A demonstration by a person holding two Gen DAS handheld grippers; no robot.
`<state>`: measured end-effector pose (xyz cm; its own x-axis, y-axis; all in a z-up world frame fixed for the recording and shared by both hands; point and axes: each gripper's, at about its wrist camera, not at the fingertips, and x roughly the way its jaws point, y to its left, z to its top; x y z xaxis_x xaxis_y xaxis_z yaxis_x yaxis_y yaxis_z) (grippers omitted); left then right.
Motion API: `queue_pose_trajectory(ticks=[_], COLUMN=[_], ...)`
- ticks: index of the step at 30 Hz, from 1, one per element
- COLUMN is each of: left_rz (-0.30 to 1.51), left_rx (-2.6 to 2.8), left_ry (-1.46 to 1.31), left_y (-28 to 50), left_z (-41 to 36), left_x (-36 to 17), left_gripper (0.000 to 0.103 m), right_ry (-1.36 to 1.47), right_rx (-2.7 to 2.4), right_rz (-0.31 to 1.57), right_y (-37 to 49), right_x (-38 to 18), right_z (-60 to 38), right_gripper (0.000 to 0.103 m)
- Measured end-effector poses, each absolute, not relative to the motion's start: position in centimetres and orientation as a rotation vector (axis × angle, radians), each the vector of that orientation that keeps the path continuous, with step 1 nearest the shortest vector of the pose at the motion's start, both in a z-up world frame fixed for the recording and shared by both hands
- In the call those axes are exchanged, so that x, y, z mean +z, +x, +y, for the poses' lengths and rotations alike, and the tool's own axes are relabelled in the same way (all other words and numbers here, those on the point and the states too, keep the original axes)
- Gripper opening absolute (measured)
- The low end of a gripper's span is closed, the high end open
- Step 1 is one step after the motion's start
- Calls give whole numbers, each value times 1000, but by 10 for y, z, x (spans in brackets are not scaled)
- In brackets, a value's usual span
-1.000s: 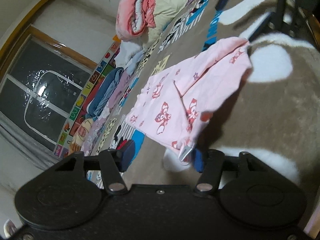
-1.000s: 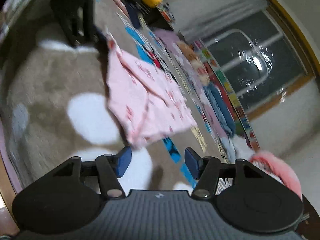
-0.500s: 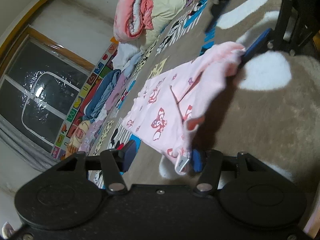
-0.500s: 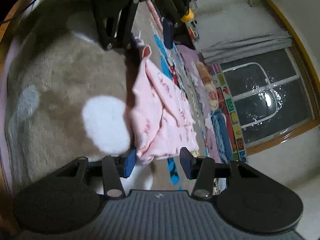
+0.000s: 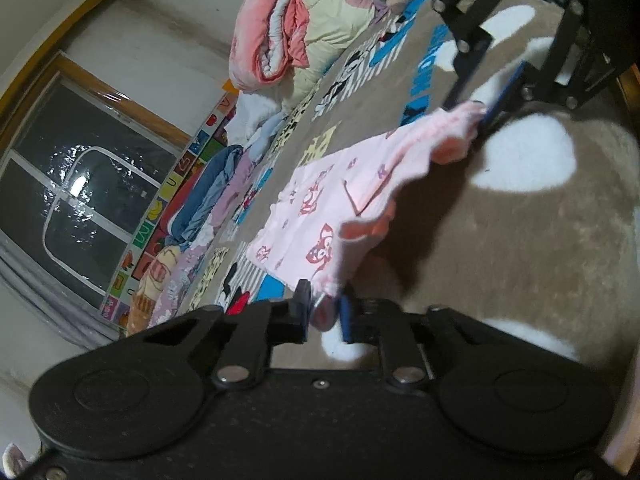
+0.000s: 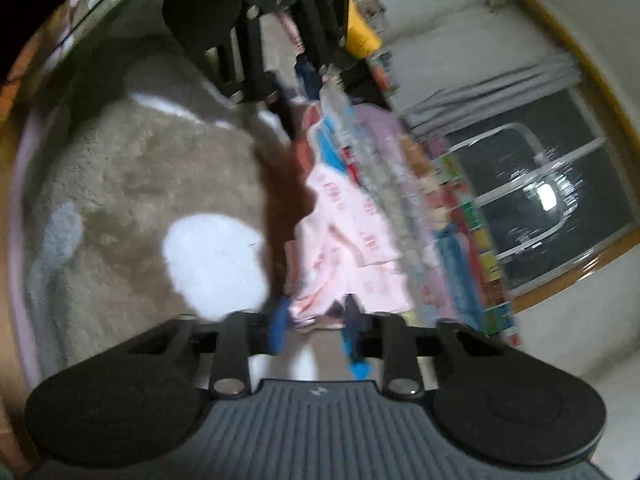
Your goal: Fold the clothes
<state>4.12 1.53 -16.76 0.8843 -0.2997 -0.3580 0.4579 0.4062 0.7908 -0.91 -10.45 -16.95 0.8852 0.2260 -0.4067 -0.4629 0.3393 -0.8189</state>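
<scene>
A pink garment with red cartoon prints hangs stretched between my two grippers above the carpet. My left gripper is shut on one corner of it, fabric bunched between the blue pads. The right gripper shows in the left wrist view at the far corner, pinching the cloth. In the right wrist view the right gripper has its jaws narrowed on the pink garment, and the left gripper's black body looms at the top. The view is blurred.
A brown shaggy carpet with white patches lies below. Folded quilts and a row of clothes line the wall by the dark window. A patterned play mat lies beyond the carpet.
My left gripper has closed from wide open onto the garment's corner. The right gripper has narrowed onto its corner. The two grippers have come closer together, and the cloth sags between them.
</scene>
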Motion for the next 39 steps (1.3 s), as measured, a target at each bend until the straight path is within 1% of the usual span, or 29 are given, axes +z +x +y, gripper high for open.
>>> queue_pose_trajectory(ticks=[7, 9, 10, 11, 15, 19, 20, 21, 22, 23, 24, 25, 27, 31, 34, 35, 36, 37, 38, 39], left_rz=[185, 173, 165, 157, 152, 201, 222, 231, 242, 255, 255, 248, 239, 224, 206, 207, 211, 214, 217, 218], left_rx=[-509, -509, -510, -511, -516, -536, -548, -549, -544, -545, -541, -533, -526, -522, -519, -523, -530, -532, -532, -533], left_ry=[1094, 1117, 1125, 1133, 1125, 1143, 1146, 1159, 1175, 1183, 1185, 1186, 1183, 1166, 1153, 1150, 1146, 1142, 1136, 1124], left_y=[30, 23, 19, 15, 16, 22, 24, 24, 25, 25, 25, 24, 24, 26, 29, 30, 31, 31, 31, 31], left_z=[14, 14, 14, 14, 14, 16, 17, 19, 20, 21, 22, 23, 23, 25, 23, 22, 23, 22, 22, 23], left_x=[-163, -156, -152, -149, -145, -155, -158, -162, -167, -170, -172, -173, -175, -179, -180, -179, -177, -175, -173, -171], left_gripper=[6, 5, 5, 5, 5, 5, 9, 13, 16, 26, 30, 32, 36, 37, 35, 34, 24, 15, 7, 7], right_ry=[-1023, -964, -941, -926, -891, -908, -931, -959, -988, -1021, -1046, -1065, -1083, -1148, -1193, -1191, -1178, -1160, -1144, -1123], right_rx=[502, 527, 535, 539, 533, 518, 511, 509, 511, 507, 498, 488, 481, 470, 472, 481, 494, 508, 515, 516], right_rz=[287, 294, 293, 288, 271, 282, 282, 287, 298, 294, 276, 256, 255, 244, 224, 222, 230, 243, 248, 249], right_y=[-7, -9, -14, -18, -31, -27, -25, -24, -25, -26, -28, -29, -24, -9, -3, -2, -2, -1, -1, -1], right_x=[-150, -140, -135, -131, -126, -130, -133, -138, -144, -149, -152, -155, -158, -164, -170, -170, -170, -168, -166, -163], right_z=[-113, -118, -121, -125, -134, -138, -138, -138, -136, -134, -132, -129, -124, -114, -109, -109, -110, -112, -113, -114], right_gripper=[16, 10, 9, 1, 1, 1, 4, 19, 31, 58, 67, 67, 66, 61, 52, 44, 30, 24, 22, 22])
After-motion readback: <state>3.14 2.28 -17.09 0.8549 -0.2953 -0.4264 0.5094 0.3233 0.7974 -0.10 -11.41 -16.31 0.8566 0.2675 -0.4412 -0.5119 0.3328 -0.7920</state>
